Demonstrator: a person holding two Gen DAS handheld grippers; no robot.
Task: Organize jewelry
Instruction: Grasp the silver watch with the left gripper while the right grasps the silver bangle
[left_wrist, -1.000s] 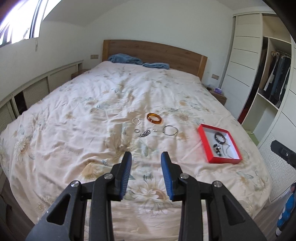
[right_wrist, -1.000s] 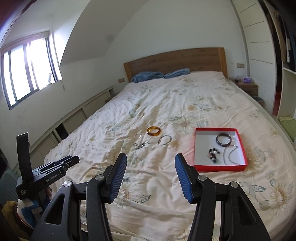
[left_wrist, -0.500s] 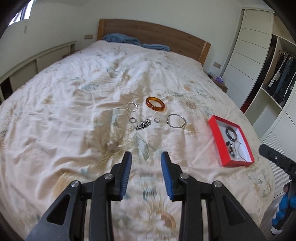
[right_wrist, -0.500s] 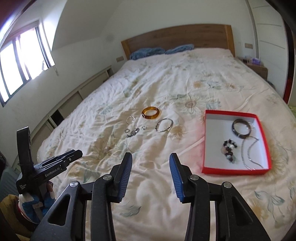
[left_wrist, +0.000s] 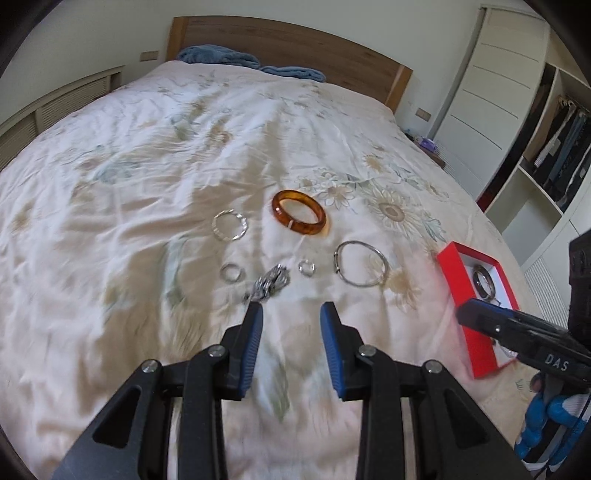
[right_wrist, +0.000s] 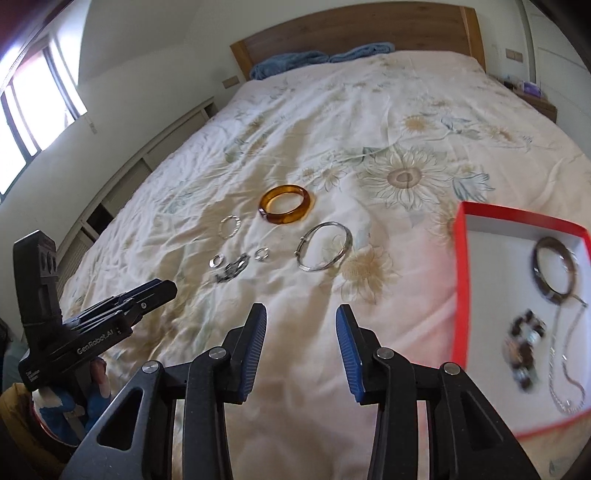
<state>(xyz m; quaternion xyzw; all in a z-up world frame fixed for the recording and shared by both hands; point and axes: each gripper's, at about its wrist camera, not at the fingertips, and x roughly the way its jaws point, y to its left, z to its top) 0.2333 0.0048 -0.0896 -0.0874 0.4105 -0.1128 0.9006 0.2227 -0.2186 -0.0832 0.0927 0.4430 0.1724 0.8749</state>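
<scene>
Loose jewelry lies on the floral bedspread: an amber bangle (left_wrist: 299, 217) (right_wrist: 284, 209), a thin silver bangle (left_wrist: 361, 267) (right_wrist: 325, 252), a twisted silver ring (left_wrist: 229, 229), two small rings (left_wrist: 232, 272) (left_wrist: 307, 267) and a crumpled chain (left_wrist: 266, 285) (right_wrist: 231, 273). A red box (right_wrist: 460, 280) (left_wrist: 448, 273) at the right holds a dark bangle (right_wrist: 556, 270), beads and a chain. My left gripper (left_wrist: 291, 314) is open and empty, just short of the chain. My right gripper (right_wrist: 301, 317) is open and empty, below the silver bangle.
The wooden headboard (left_wrist: 295, 44) and blue pillows (left_wrist: 236, 59) are at the far end. A wardrobe with hanging clothes (left_wrist: 554, 147) stands to the right, a window (right_wrist: 33, 103) and low cabinets to the left. A nightstand (right_wrist: 532, 96) sits beside the bed.
Both grippers have moved forward and down toward the jewelry, which looms larger. The left gripper now nearly reaches the chain. Both stay open.
</scene>
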